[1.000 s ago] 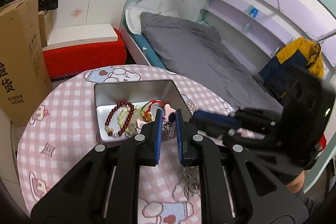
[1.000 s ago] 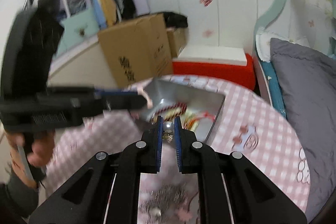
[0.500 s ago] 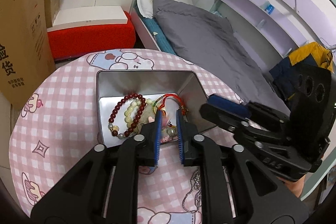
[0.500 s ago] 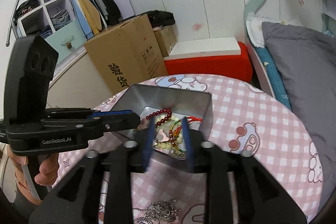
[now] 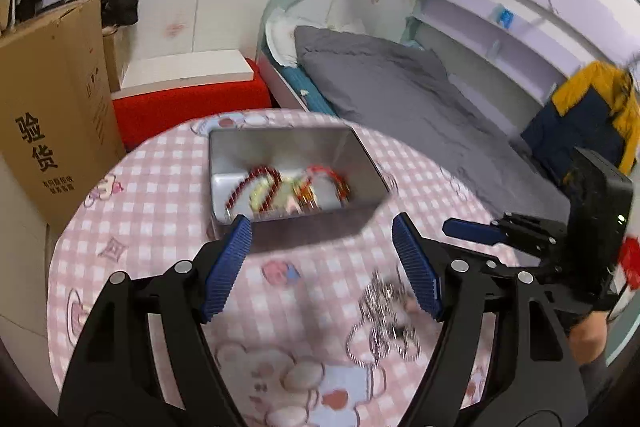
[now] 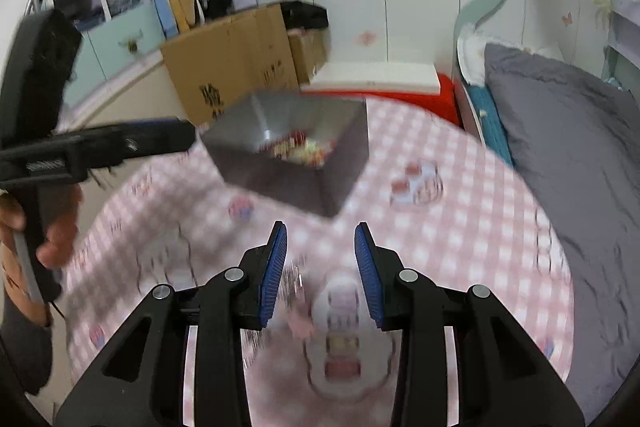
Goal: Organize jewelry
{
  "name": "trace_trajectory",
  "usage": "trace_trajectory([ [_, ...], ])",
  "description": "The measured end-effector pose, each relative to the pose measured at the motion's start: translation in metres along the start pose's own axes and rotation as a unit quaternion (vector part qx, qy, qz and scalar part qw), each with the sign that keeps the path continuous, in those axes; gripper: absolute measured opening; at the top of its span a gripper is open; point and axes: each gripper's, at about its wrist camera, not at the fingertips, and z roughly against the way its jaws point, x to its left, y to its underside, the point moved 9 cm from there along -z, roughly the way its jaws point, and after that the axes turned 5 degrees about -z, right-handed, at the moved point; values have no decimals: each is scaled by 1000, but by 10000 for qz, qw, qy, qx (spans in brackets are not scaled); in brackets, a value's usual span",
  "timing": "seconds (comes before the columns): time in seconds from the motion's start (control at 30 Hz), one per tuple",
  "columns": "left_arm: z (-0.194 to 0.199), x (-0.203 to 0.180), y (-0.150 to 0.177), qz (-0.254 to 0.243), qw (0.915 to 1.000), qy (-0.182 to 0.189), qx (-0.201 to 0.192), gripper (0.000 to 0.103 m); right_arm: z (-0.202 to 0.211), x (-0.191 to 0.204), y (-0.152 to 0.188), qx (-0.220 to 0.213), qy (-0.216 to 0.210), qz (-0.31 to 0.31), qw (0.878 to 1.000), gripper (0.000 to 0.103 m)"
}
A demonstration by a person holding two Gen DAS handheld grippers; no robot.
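Observation:
An open metal tin (image 5: 280, 147) stands on the round table, with red and pale bead bracelets (image 5: 260, 187) and red-corded pieces inside. My left gripper (image 5: 320, 227) hovers just short of the tin's near wall, its jaws opening wide with nothing between them. A silver chain (image 5: 384, 311) lies heaped on the cloth under its right finger. In the right wrist view the tin (image 6: 280, 183) sits ahead of my right gripper (image 6: 320, 227), which is open and empty. The silver chain (image 6: 292, 279), blurred, lies beside its left finger.
The table wears a pink checked cloth (image 5: 160, 227) with cartoon prints. A cardboard box (image 5: 52, 107) and a red-and-white stool (image 5: 188, 91) stand behind it, and a bed with a grey quilt (image 5: 400, 95) is on the right. A hand (image 6: 56, 239) holds the other gripper.
Both grippers were shut on small jewelry pieces over the tin. They opened, the pieces are gone from their jaws, and both have drawn back to the near side.

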Motion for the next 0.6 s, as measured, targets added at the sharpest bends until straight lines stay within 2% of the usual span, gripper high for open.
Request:
trace_trajectory([
  [0.2, -8, -33, 40, -416, 9985, -28, 361, 72, -1, 1, 44, 292, -29, -120, 9995, 33],
  [0.33, -18, -48, 56, -470, 9974, 19, 553, 72, 3, 1, 55, 313, -84, -183, 9993, 36],
  [0.43, -29, -52, 63, -580, 9958, -131, 695, 72, 5, -3, 61, 329, -40, -214, 9992, 39],
  [0.6, -47, -53, 72, -606, 9932, -234, 967, 59, 10, -7, 65, 283, -71, -296, 9991, 41],
])
